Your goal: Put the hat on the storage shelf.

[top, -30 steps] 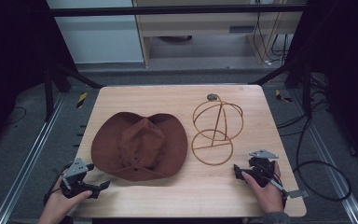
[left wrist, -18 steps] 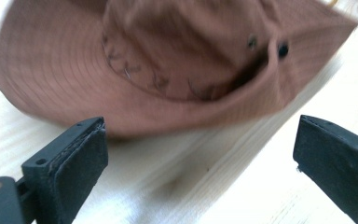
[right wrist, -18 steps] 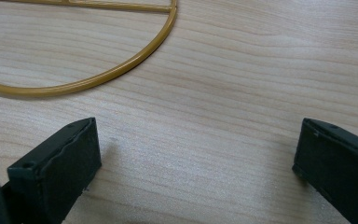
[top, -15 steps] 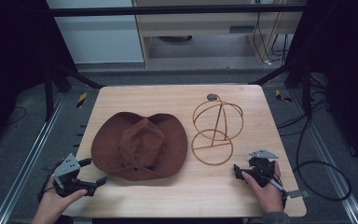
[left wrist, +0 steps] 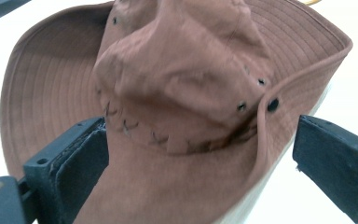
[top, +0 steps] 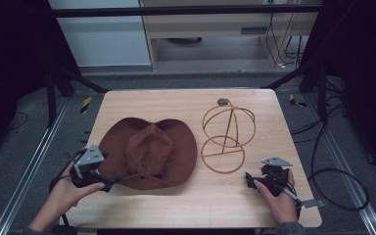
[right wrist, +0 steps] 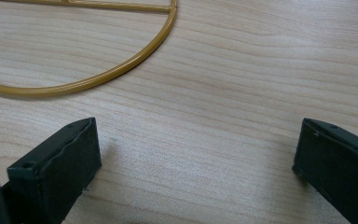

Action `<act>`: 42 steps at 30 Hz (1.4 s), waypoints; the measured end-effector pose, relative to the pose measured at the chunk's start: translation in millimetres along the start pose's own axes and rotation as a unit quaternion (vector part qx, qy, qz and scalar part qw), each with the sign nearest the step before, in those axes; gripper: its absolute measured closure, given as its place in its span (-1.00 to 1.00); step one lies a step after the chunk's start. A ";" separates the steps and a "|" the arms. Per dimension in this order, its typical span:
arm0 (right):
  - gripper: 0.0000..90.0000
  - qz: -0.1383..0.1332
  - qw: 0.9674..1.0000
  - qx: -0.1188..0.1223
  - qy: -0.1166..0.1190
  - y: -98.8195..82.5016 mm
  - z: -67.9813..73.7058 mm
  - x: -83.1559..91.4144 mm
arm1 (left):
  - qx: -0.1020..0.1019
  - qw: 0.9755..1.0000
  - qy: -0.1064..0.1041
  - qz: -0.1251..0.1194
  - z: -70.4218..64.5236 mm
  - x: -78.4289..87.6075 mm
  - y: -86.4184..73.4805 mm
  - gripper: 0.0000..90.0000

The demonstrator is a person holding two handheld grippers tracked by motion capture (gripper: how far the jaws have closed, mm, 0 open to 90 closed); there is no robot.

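We see the left gripper (top: 105, 183) spread wide at the near-left brim of a brown hat (top: 149, 152), nothing clamped. The right gripper (top: 254, 180), equally released, rests on the wooden table (top: 186, 100) near its right edge. A gold wire hat stand (top: 226, 139) sits just right of the hat.

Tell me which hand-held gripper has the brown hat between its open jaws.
The left hand-held gripper: its open jaws straddle the brim of the brown hat. The right hand-held gripper is open over bare table, near the wire hat stand.
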State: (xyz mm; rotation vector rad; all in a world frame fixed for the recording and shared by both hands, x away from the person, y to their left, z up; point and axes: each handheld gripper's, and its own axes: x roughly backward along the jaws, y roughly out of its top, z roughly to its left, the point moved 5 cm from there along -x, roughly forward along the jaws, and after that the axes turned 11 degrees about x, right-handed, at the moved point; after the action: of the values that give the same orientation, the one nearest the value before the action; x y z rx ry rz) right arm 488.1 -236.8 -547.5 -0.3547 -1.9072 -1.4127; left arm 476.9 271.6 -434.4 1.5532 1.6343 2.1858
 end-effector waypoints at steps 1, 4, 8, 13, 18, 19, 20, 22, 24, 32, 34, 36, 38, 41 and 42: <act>-0.99 0.000 1.000 0.000 0.000 0.0 0.0 0.0 | -0.005 1.000 0.001 0.008 0.0 -2.7 4.7 -0.93; -0.99 0.000 1.000 0.000 0.000 0.0 0.0 0.0 | -0.015 1.000 0.005 0.026 0.3 -12.0 18.2 -0.92; -0.99 0.000 1.000 0.000 0.000 0.0 0.0 0.0 | -0.025 0.999 0.004 0.041 -0.2 -23.9 31.4 -0.91; -0.99 0.000 1.000 0.000 0.000 0.0 0.0 0.0 | -0.032 0.998 0.007 0.048 -0.9 -34.5 49.5 -0.91; -0.99 0.000 1.000 0.000 0.000 0.0 -0.1 -0.1 | -0.037 0.997 0.013 0.060 2.2 -45.5 64.7 -0.90; -0.99 0.000 1.000 0.000 0.000 0.0 0.0 0.0 | -0.035 0.997 0.014 0.060 2.2 -48.2 67.4 -0.90; -0.99 0.000 1.000 0.000 0.000 0.0 -0.1 -0.1 | -0.041 0.997 0.016 0.068 3.4 -50.1 69.7 -0.90; -0.99 0.000 1.000 0.000 0.000 0.0 0.0 0.0 | -0.044 0.996 0.021 0.071 4.3 -54.6 74.4 -0.89; -0.99 0.000 1.000 0.000 -0.001 0.0 -0.1 -0.1 | -0.041 0.996 0.017 0.072 4.5 -58.8 79.0 -0.88; -0.99 0.000 1.000 0.000 0.000 0.0 0.0 0.0 | -0.036 0.995 0.003 0.091 3.8 -76.0 94.9 -0.68; -0.99 0.000 1.000 0.000 0.000 0.0 0.0 0.0 | -0.033 0.994 0.004 0.104 4.7 -80.6 97.5 -0.63; -0.99 0.000 1.000 0.000 0.000 0.0 0.0 0.0 | -0.028 0.994 0.006 0.110 6.3 -83.9 101.5 -0.56; -0.99 0.000 1.000 0.000 0.000 0.0 0.0 0.0 | -0.025 0.993 0.000 0.120 7.0 -86.1 103.3 -0.50; -0.99 0.000 1.000 0.000 0.000 0.0 0.0 0.0 | -0.019 0.991 -0.006 0.135 7.0 -91.3 104.3 -0.41; -0.99 0.000 1.000 0.000 0.000 0.0 0.0 0.0 | -0.021 0.990 -0.002 0.139 7.0 -92.7 104.8 -0.38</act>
State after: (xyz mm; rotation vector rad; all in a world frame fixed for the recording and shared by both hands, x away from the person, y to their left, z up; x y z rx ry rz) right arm 488.1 -236.9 -547.5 -0.3551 -1.9078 -1.4122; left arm 582.9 180.8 -422.4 1.8722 1.4364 2.3233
